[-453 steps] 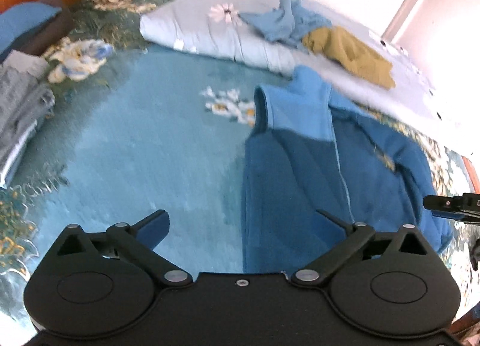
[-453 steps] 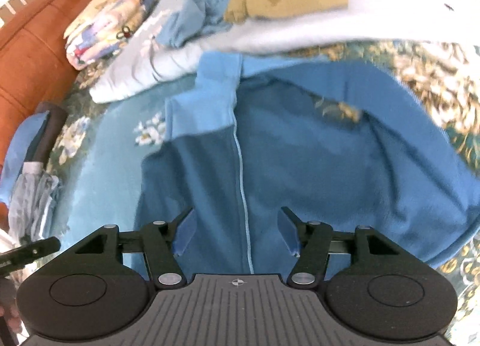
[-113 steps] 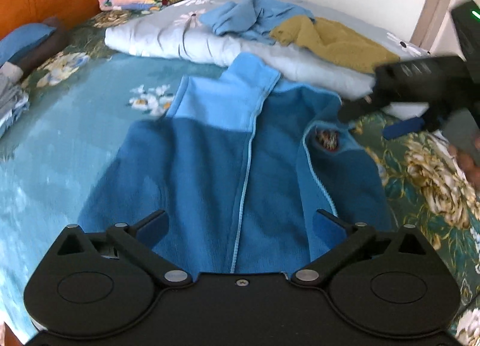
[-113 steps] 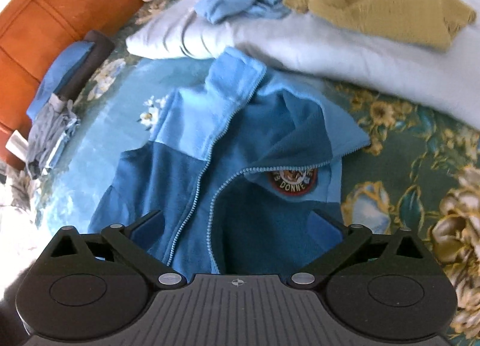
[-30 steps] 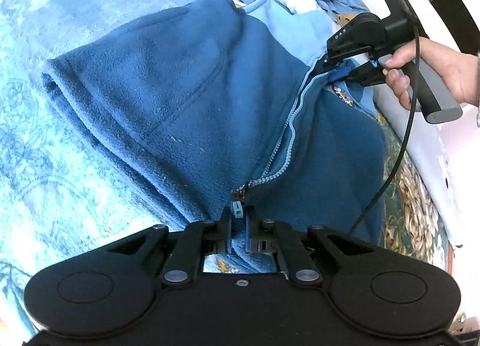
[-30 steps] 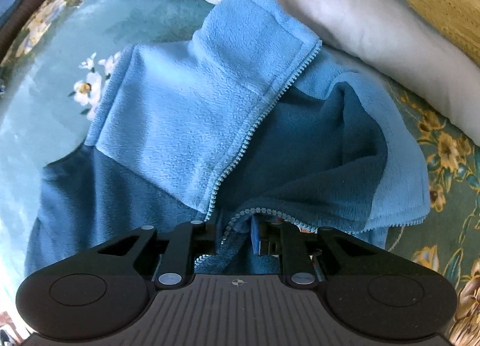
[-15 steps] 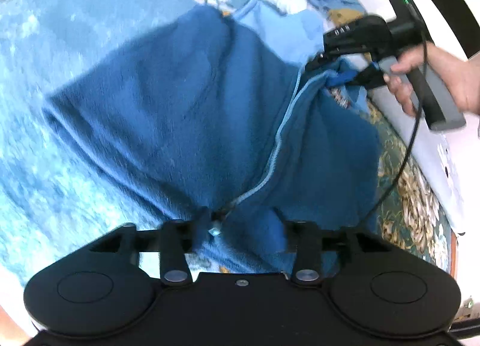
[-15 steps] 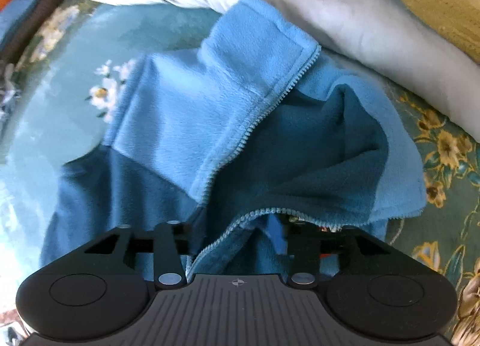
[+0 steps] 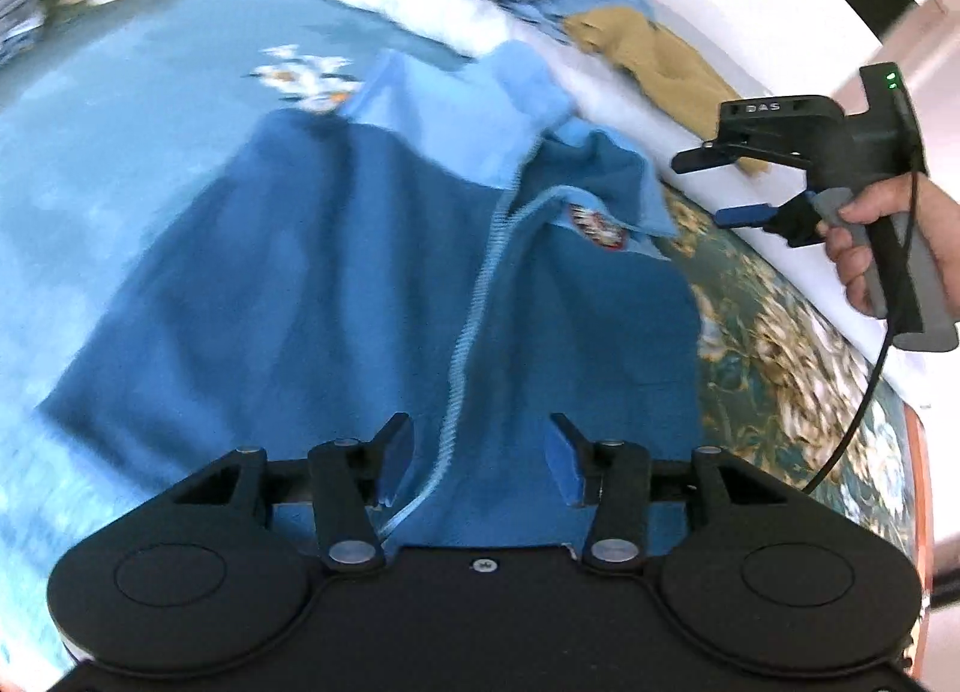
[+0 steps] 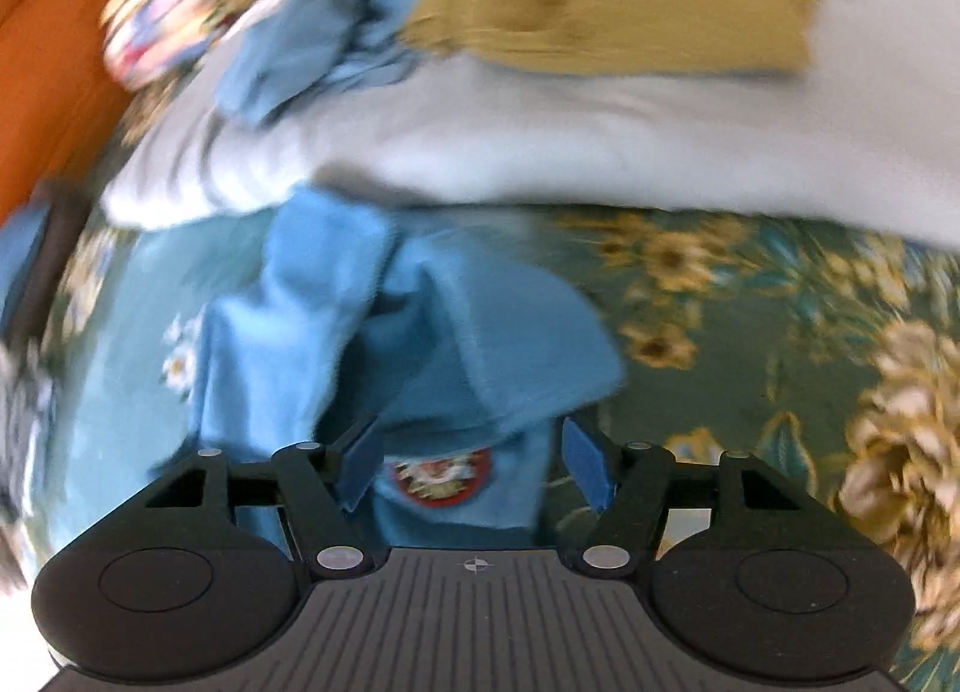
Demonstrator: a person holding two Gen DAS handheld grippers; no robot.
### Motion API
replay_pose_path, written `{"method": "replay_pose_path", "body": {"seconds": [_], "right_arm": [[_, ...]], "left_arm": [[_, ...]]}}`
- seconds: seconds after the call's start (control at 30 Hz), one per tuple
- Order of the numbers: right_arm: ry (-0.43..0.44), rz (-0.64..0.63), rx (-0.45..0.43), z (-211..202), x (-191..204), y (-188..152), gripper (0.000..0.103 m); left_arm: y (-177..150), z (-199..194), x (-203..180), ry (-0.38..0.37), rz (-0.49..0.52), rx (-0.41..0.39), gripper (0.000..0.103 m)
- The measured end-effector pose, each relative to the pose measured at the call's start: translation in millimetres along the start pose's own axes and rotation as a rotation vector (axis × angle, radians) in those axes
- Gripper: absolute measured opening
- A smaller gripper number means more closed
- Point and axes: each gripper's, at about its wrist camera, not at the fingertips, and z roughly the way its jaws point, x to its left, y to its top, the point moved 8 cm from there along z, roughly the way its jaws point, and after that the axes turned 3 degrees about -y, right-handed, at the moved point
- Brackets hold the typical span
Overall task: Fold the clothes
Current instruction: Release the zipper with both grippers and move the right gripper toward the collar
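Note:
A blue fleece jacket [image 9: 360, 284] lies flat on the bed, light-blue collar at the far end, its zipper [image 9: 474, 326] running up the middle. A round red badge [image 10: 441, 476] sits on its chest. My left gripper [image 9: 480, 458] hovers open over the jacket's hem, with the zipper's lower end below its fingers and nothing pinched. In the left wrist view a hand holds my right gripper [image 9: 723, 185] off the jacket's right side. In its own blurred view the right gripper [image 10: 471, 464] hangs above the badge, jaws opening, nothing gripped.
A white duvet [image 10: 540, 152] lies across the far side with a mustard garment [image 10: 624, 8] and a crumpled light-blue garment [image 10: 324, 26] on it. A folded floral blanket [image 10: 162, 26] and an orange headboard [image 10: 48, 56] stand at the back left. The floral bedspread [image 9: 780, 332] shows right of the jacket.
Both grippers were shut on the jacket's zipper edge and have opened and lifted off it. The right gripper has swung away to the right; the jacket front now lies closed.

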Motion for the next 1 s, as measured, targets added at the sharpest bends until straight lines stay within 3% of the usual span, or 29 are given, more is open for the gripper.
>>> {"method": "replay_pose_path", "body": {"seconds": [0.23,0.47,0.57,0.63,0.67,0.77,1.0], "right_arm": [[0.030,0.184,0.010,34,-44,-4,0.063],[0.131,0.310,0.008,62,-68,-6,0.060],[0.194,0.366,0.003,71,-74,-6,0.049],[0.246,0.409,-0.005,76,-78,-4,0.033],[0.256,0.422,-0.008,77,-79,-3,0.033],[0.278,0.445,-0.034,76,-83,3,0.011],[0.411,0.378,-0.102,44,-69,34,0.006]], "left_arm": [[39,57,-24,-0.025,0.110,0.024,0.043],[80,105,-42,-0.061,0.182,0.015,0.039],[89,123,-51,-0.075,0.206,0.023,0.035],[94,135,-58,-0.085,0.221,0.029,0.035],[97,141,-61,-0.090,0.229,0.032,0.035],[101,155,-60,-0.083,0.220,0.038,0.035],[108,170,-59,-0.070,0.201,0.029,0.035]]}}
